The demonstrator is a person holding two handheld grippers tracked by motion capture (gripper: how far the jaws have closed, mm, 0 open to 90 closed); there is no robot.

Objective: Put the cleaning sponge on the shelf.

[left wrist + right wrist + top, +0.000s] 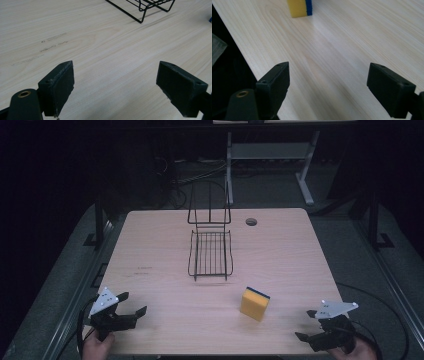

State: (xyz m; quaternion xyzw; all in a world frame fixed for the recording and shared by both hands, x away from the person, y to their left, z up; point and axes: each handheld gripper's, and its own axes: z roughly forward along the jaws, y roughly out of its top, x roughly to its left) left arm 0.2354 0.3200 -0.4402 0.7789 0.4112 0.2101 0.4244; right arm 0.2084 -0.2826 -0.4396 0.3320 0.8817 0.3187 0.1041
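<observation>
1. The left gripper sits low over the near left corner of the wooden table, held by a hand that comes in from the bottom edge; its jaws stand wide apart with nothing between them, and in the left gripper view bare wood grain fills the gap.

2. The right gripper is at the near right corner, likewise in a hand; its jaws are also spread and empty (the right gripper view shows plain table top between the two black pads, with the table's edge running off to the left).

3. The sponge, yellow with a dark blue layer on one face, stands on the table to the right of centre, nearer the right gripper than the left, and apart from both; in the right gripper view the sponge is at the top, well ahead of the jaws, blue side to the right.

4. A black wire rack stands at the middle of the table, beyond and to the left of the sponge, not touching it; its tall curved back rises at the far end; the left gripper view catches its near corner at the top.

5. A small round hole lies in the table top near the far edge, just right of the rack's back.
</observation>
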